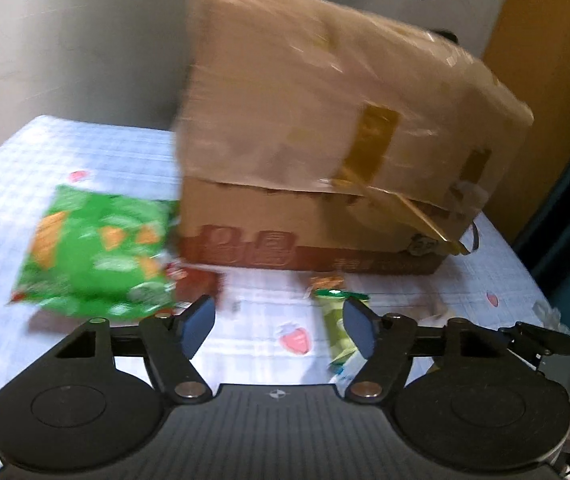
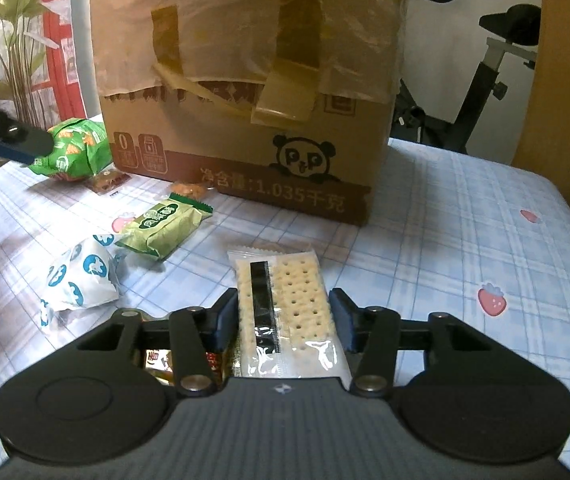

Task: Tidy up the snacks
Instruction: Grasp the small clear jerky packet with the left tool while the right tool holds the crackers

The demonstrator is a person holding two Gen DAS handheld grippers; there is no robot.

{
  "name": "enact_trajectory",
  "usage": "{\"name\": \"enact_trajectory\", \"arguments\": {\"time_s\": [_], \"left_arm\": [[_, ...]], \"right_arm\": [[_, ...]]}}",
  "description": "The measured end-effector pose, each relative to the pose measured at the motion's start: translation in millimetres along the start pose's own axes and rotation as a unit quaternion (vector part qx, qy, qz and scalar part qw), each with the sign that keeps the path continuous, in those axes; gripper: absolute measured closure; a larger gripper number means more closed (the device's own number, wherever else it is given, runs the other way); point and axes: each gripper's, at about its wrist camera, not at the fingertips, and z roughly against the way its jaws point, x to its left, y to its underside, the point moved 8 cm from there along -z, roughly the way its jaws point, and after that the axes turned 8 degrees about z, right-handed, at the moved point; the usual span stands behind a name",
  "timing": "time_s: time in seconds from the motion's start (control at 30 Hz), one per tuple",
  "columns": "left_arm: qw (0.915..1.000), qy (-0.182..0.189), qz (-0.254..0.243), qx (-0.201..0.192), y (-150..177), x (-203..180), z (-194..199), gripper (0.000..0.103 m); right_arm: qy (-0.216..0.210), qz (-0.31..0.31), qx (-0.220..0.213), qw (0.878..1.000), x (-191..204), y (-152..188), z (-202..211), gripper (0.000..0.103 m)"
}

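The right gripper [image 2: 283, 316] pinches a clear cracker pack [image 2: 285, 312] between its blue pads, one pad on each long edge. The pack's long axis runs straight ahead along the fingers, toward the box [image 2: 245, 80]; its sealed far end sticks out over the tablecloth [image 2: 465, 220], and its near end is cut off by the gripper body. A black strip runs lengthwise down the pack. Under the left finger a red and yellow wrapper [image 2: 157, 362] shows only in part.

Left of the pack lie a white pouch [image 2: 81, 280] with blue prints and, beyond it, a pale green packet [image 2: 161, 226] with its long axis slanting toward the box. Near the box's foot sit two small orange-brown snacks [image 2: 189, 189], too small to read. The box stands upright, directly ahead of the pack, its top flaps hanging with loose tape. By its left corner rests a green bag [image 2: 75, 148]; the left gripper's finger enters from the left edge and touches or overlaps that bag.

The left gripper [image 1: 279, 326] is spread, nothing between its pads. Its view is blurred. The green bag [image 1: 97, 252] lies flat just ahead of its left finger, over a red-brown wrapper [image 1: 197, 286]. The pale green packet [image 1: 335, 328] lies just inside the right finger, partly hidden by it; contact cannot be judged. The box [image 1: 325, 120] fills the view behind.
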Motion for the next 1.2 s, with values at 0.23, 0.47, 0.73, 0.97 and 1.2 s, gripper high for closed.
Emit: {"name": "enact_trajectory", "arguments": {"time_s": [0.23, 0.47, 0.73, 0.97, 1.2], "left_arm": [[0.9984, -0.017, -0.037, 0.038, -6, -32, -66, 0.032], [0.9979, -0.037, -0.037, 0.039, -10, -42, -102, 0.032], [0.9967, -0.063, -0.038, 0.035, 2, -47, -113, 0.033], [0.9965, -0.061, -0.045, 0.035, 9, -48, -103, 0.056], [0.9969, -0.051, -0.035, 0.048, 25, -24, -77, 0.058]], "right_arm": [[-0.002, -0.002, -0.005, 1.000, -1, 1, 1, 0.052], [-0.009, -0.007, -0.008, 1.000, -1, 0, 2, 0.052], [-0.014, -0.014, -0.011, 1.000, -2, 0, 3, 0.052], [-0.018, -0.019, -0.013, 1.000, -3, -1, 3, 0.052], [-0.019, -0.021, -0.013, 0.999, -3, 0, 4, 0.052]]}}
